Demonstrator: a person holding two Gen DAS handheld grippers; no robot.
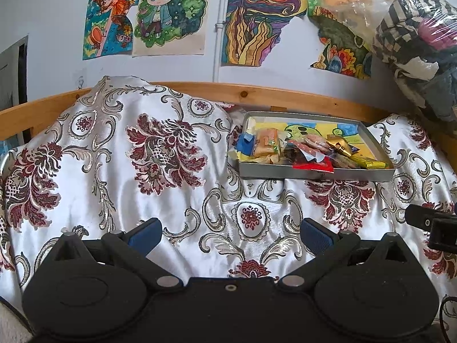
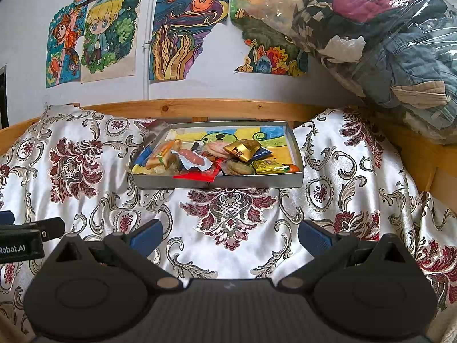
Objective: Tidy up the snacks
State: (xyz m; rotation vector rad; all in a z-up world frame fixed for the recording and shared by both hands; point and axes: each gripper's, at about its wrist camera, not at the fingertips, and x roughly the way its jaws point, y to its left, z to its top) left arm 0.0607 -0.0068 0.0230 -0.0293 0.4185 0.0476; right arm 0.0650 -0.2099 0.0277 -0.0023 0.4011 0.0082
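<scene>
Both tools hang over the bed with their jaws spread wide and nothing in them, the left tool [image 1: 230, 235] and the right tool [image 2: 230, 235] side by side and well short of the snacks [image 2: 211, 157], which lie heaped in a shallow tin tray [image 2: 217, 182] against the wooden rail. The tray rests on rumpled satin bedspread [image 1: 177, 208], so a push on its near wall could tilt or slide it. The slick wrappers overlap, and a careless pinch may drag neighbours out.
</scene>
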